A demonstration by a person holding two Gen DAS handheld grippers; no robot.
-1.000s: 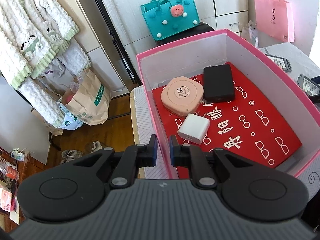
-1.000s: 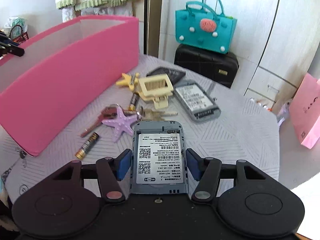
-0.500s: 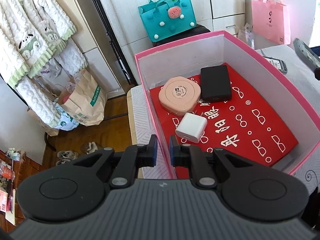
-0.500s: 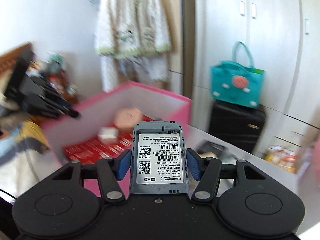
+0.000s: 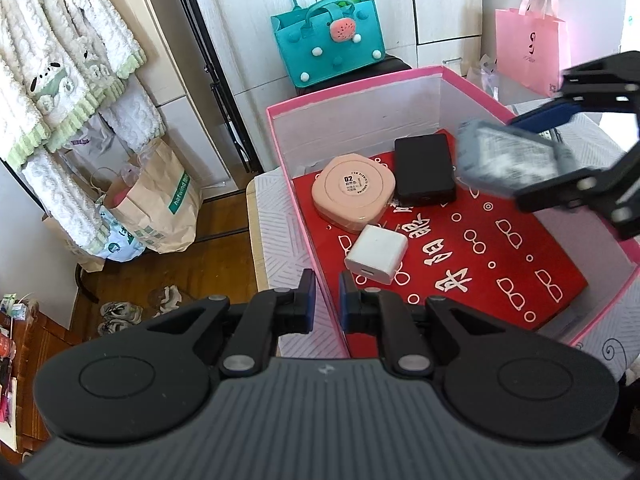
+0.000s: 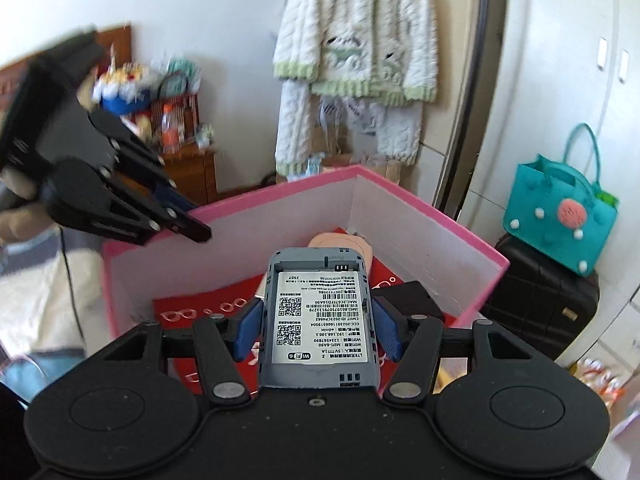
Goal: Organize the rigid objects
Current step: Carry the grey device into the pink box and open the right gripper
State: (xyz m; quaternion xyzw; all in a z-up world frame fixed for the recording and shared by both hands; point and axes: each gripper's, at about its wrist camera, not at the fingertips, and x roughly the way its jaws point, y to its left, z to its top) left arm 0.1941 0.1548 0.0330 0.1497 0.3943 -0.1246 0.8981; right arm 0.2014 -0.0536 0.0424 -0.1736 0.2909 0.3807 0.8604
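Note:
An open pink box with a red printed floor holds a peach rounded case, a black power bank and a white charger. My left gripper is shut on the box's near-left wall, and the right wrist view shows it at the rim. My right gripper is shut on a grey Wi-Fi router, label side up. The left wrist view shows this router, blurred, hanging over the right side of the box, above the floor.
A teal felt bag sits on a black suitcase behind the box. A pink shopping bag hangs at the far right. White knitwear hangs left, above paper bags on the wooden floor.
My right gripper has lifted the router off the table and swung it over the pink box, coming into the left wrist view. The left gripper has kept its hold on the wall.

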